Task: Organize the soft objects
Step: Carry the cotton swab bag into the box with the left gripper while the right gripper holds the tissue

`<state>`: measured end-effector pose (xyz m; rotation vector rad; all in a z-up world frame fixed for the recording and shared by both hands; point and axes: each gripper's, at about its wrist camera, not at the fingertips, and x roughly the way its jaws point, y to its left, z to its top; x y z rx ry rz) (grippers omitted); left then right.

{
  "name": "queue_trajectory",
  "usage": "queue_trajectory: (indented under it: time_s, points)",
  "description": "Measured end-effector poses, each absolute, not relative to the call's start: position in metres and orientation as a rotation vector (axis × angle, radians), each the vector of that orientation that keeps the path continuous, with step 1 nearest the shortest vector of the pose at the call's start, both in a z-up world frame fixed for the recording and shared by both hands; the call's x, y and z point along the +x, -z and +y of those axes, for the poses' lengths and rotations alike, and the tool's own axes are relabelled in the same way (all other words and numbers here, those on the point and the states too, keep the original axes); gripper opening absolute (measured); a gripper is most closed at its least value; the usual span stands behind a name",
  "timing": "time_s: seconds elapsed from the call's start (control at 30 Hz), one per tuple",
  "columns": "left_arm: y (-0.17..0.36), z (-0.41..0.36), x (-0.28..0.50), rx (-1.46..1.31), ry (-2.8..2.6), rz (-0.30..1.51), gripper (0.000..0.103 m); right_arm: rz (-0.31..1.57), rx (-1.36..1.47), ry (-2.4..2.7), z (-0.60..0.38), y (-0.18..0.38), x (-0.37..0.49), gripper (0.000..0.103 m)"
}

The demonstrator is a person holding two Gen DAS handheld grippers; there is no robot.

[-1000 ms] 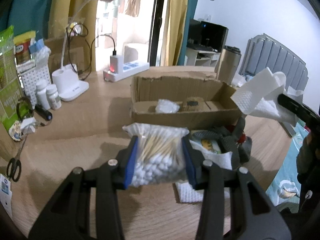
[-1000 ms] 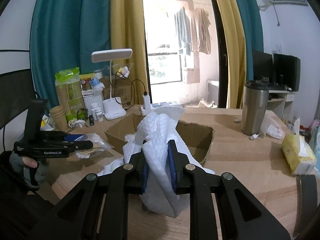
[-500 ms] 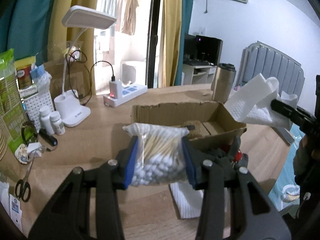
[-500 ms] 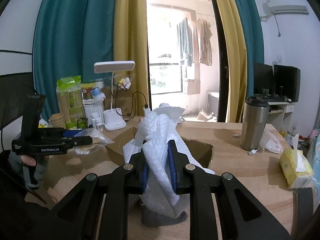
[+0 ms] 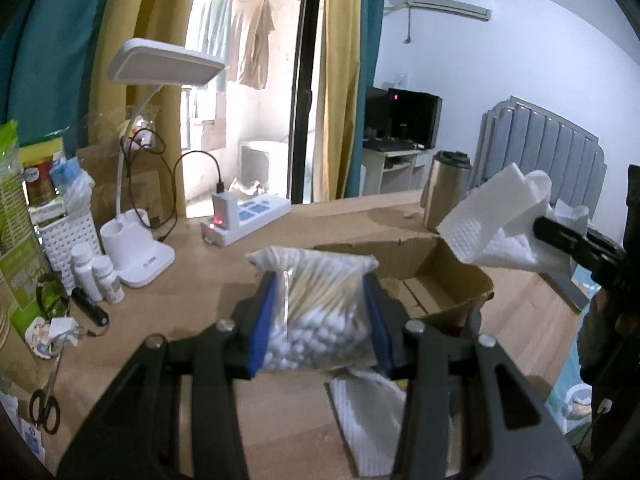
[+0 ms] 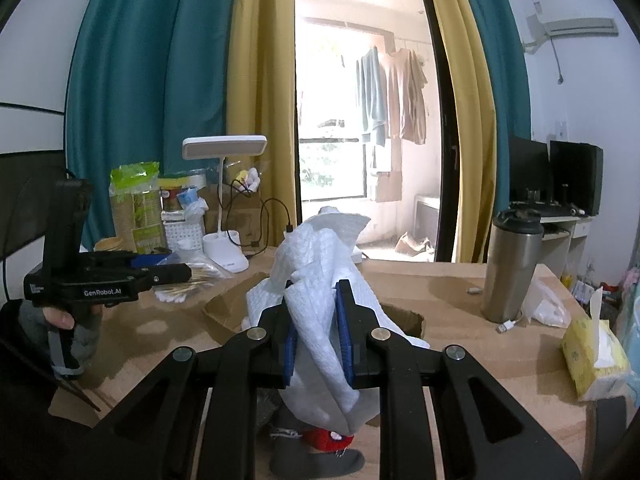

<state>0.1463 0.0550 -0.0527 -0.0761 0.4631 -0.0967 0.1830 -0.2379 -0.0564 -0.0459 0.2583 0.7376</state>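
Left gripper (image 5: 320, 320): the jaws are closed on the bag of cotton swabs (image 5: 316, 312), held in the air over the wooden table (image 5: 168, 320).
Bag of cotton swabs: clear plastic, full; white tips are toward the gripper, pale wooden sticks point away; the top of the bag spreads out above the blue pads (image 5: 262, 324).
Cardboard box (image 5: 440, 276): open, just behind the bag.
Right gripper (image 6: 318, 330): narrow gap, pads pinch the white cloth (image 6: 320, 280).
White cloth: soft, dotted texture, crumpled; it rises above the pads and hangs below them, in front of the box.
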Motion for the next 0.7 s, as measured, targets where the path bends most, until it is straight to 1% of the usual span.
queue_trajectory:
  time_s: [0.33, 0.7]
  points:
    - [0.055, 0.048, 0.168, -0.075, 0.099, 0.467, 0.043, 0.261, -0.048, -0.744, -0.236, 0.059, 0.204, 0.02]
    - [0.07, 0.05, 0.197, -0.103, 0.098, 0.491, 0.043, 0.278, -0.023, -0.743, -0.232, 0.068, 0.229, 0.02]
